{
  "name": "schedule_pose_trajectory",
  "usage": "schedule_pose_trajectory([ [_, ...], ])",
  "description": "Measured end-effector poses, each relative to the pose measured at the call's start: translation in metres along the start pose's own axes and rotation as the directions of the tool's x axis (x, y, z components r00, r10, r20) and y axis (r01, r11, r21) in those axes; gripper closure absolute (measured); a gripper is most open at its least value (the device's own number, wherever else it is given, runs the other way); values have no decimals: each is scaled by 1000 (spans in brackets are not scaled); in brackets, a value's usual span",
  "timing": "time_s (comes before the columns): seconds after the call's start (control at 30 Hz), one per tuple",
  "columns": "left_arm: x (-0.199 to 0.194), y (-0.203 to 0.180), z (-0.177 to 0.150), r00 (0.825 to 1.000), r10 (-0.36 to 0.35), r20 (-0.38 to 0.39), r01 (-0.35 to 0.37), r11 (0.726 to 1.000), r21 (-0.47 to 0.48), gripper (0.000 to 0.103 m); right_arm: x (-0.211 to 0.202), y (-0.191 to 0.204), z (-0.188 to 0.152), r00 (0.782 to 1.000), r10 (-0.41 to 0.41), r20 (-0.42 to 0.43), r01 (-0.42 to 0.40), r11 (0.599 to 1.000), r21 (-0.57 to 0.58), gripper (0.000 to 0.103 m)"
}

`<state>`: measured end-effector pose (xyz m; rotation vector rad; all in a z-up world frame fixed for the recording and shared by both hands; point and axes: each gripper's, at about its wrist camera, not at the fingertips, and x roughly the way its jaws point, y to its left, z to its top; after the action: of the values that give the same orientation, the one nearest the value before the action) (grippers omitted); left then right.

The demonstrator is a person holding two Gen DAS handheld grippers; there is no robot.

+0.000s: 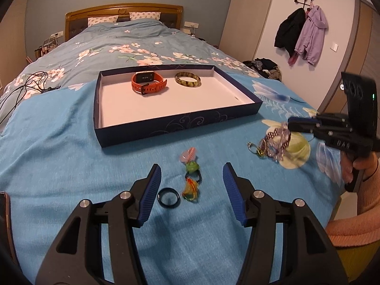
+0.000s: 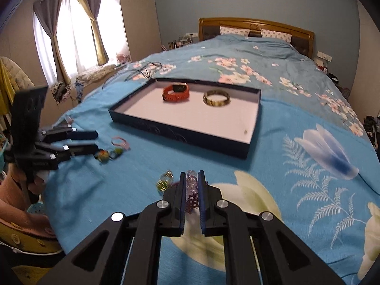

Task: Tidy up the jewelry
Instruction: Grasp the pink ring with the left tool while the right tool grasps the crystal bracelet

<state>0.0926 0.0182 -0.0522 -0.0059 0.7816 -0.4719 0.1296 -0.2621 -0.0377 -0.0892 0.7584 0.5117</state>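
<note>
A shallow dark blue box (image 1: 166,128) (image 2: 180,135) lies on the blue bedspread. It holds an orange watch (image 1: 148,83) (image 2: 176,92) and a mottled bangle (image 1: 187,79) (image 2: 216,98). My left gripper (image 1: 192,166) (image 2: 96,140) is open, low over a black ring (image 1: 168,197) and a string of green, orange and pink charms (image 1: 191,182) (image 2: 108,154). Nothing is between its pads. My right gripper (image 2: 192,178) (image 1: 288,121) is shut on a purple beaded bracelet (image 2: 192,182) (image 1: 277,140), with a small gold and green piece (image 2: 165,180) beside it.
Black cables (image 1: 26,83) trail across the bed to the left of the box. A phone edge (image 1: 4,213) shows at the near left. A pink band (image 2: 120,142) lies close to the charms. The bed edge runs just right of the bracelet, with clothes piled beyond (image 1: 266,67).
</note>
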Motion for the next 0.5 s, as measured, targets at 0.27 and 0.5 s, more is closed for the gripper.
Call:
schedule_pose_trajectory([
  [0.27, 2, 3, -6, 1000, -10, -12, 10, 1000, -14, 49, 4, -14, -7, 999, -15, -38, 17, 999, 52, 95],
  [0.5, 7, 3, -8, 1000, -24, -19, 24, 1000, -16, 49, -5, -13, -21, 997, -15, -71, 15, 1000, -9, 95],
])
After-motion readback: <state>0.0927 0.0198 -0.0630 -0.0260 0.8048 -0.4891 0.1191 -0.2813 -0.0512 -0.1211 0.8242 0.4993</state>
